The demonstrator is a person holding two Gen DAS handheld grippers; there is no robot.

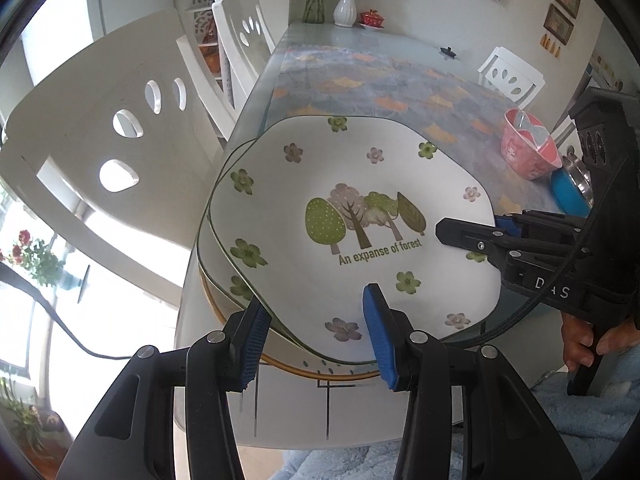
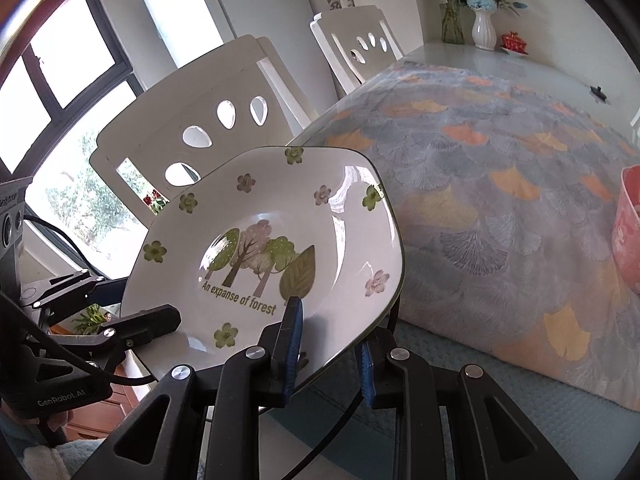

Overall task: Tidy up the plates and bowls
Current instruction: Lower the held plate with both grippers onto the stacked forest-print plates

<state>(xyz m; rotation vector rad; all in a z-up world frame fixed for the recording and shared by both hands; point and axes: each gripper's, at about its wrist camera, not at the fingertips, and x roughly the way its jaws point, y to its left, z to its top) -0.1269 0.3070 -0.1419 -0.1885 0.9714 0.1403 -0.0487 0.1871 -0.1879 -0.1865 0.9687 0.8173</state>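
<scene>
Desk [image 1: 360, 40] surface fills both views, glass-topped with a grey and orange leaf-patterned cloth [image 2: 500, 200] spread over it, white cut-out chairs [image 1: 100, 140] alongside. At the near corner sits a stack of plates: the top one is a white squarish ceramic plate [image 1: 352, 184] with printed trees and small flowers, lying over a matching plate [image 1: 218, 208] and a gold-rimmed plate [image 1: 280, 362] beneath. The left gripper [image 1: 316, 336] has its blue-padded jaws astride the near rim of the top plate, one pad above and one at the edge, gripping it. The right gripper [image 2: 330, 354] clamps the same plate's opposite rim, jaws closed on it, with the plate tilted. Farther right on the desk stand a pink plastic bowl [image 1: 528, 148] and a blue-walled metal bowl [image 1: 570, 192], just beside each other.
</scene>
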